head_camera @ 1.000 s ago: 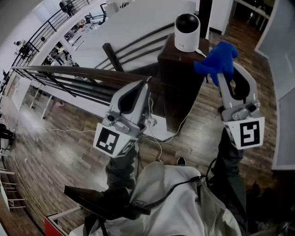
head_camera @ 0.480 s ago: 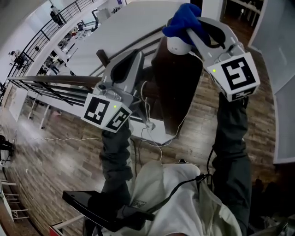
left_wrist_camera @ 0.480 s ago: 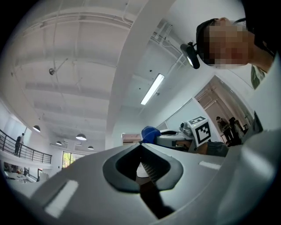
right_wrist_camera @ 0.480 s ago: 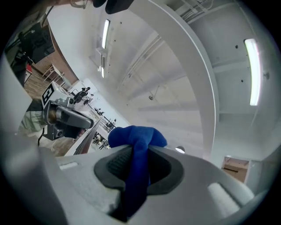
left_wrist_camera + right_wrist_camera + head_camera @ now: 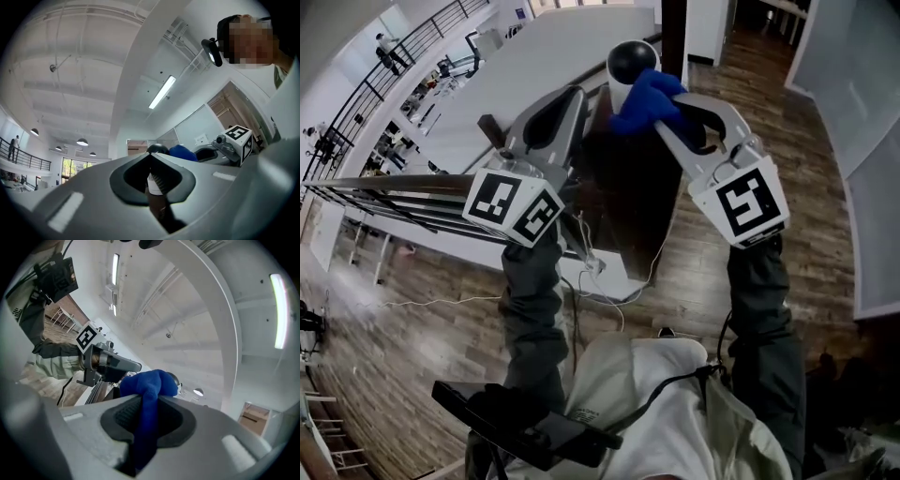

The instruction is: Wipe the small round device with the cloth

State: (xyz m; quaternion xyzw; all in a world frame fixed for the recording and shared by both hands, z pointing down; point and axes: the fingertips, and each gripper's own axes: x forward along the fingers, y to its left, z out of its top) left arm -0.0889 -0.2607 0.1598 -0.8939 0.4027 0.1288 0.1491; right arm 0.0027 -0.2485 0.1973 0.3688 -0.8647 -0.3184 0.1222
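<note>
The small round device (image 5: 628, 67), a white body under a black dome, stands on a dark wooden stand (image 5: 637, 192). The blue cloth (image 5: 647, 98) is bunched against the device's right front side, and my right gripper (image 5: 654, 111) is shut on it. In the right gripper view the cloth (image 5: 149, 385) runs down between the jaws and hides most of the device (image 5: 174, 378). My left gripper (image 5: 577, 96) hangs just left of the device, shut and holding nothing. The left gripper view shows the dome (image 5: 158, 149) and cloth (image 5: 185, 152) just past its tips (image 5: 151, 157).
A white cable (image 5: 598, 267) trails down the stand's side to the wooden floor (image 5: 694, 281). Dark stair rails (image 5: 403, 211) run at the left, with a white slope (image 5: 534, 52) behind them. The person's own torso (image 5: 637, 403) fills the lower frame.
The right gripper has carried the cloth from the device's right, over its top, then down onto its right front side. The left gripper has risen and come closer to the device.
</note>
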